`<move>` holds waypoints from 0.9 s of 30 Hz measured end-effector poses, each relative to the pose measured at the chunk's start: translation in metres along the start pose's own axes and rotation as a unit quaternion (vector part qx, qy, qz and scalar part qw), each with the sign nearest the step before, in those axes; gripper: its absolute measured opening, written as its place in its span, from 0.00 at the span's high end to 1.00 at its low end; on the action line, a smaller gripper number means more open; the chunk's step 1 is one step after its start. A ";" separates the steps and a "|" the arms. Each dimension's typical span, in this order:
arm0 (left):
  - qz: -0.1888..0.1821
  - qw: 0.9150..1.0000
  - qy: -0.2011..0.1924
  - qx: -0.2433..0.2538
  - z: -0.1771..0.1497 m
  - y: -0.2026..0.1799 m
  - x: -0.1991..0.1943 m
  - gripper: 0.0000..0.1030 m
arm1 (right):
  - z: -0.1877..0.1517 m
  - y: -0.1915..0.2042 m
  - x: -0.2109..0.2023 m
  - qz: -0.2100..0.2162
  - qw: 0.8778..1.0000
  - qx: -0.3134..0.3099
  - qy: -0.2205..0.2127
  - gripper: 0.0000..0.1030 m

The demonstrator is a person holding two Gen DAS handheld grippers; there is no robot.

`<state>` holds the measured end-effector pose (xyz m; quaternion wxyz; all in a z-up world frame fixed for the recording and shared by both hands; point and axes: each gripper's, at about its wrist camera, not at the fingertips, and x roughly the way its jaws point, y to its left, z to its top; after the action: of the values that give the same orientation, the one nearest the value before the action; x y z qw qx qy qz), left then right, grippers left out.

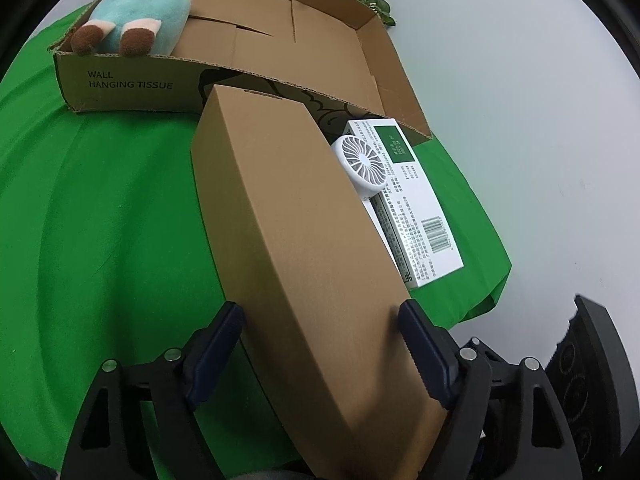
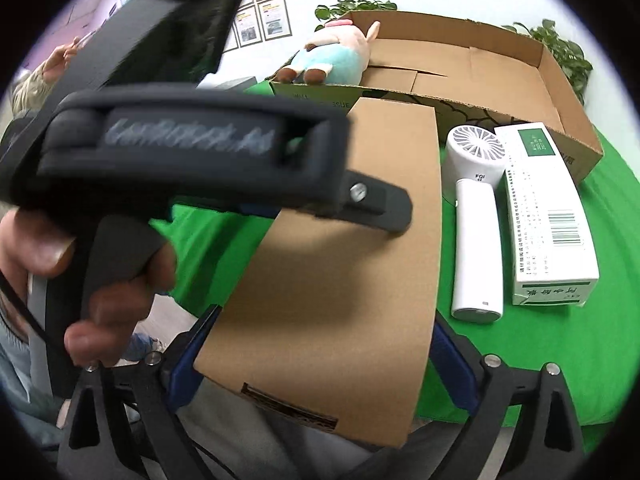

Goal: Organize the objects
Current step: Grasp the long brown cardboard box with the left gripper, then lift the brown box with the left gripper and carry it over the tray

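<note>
- Long box [image 1: 304, 240], plain cardboard, lifted over the green counter [image 1: 100, 208], far end by the tray [image 1: 132, 88].
- Left claw [image 1: 320, 344] clamped on its long sides; right claw [image 2: 316, 364] clamped on the near end.
- Likely light, stiff and slightly crushable; side faces give the best grip.
- Fan [image 2: 476, 216] and white carton [image 2: 548, 220] lie alongside.

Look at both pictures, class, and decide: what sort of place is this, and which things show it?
Probably an office or lab set up for recording, not a home. A green cloth covers the table, framed notices hang on a white wall, and potted plants stand behind the open cardboard tray.
</note>
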<state>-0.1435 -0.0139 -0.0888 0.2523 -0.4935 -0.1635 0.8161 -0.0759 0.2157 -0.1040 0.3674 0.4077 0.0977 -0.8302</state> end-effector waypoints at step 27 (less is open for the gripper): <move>-0.037 0.999 -0.021 -0.013 -0.016 -0.010 -0.022 0.21 | -0.004 0.006 -0.032 0.033 0.998 0.040 -0.039 0.10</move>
<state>-0.1181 -0.0180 -0.0753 0.2728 -0.4727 -0.1976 0.8143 -0.0563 0.2303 -0.0823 0.3813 0.3926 0.0368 -0.8361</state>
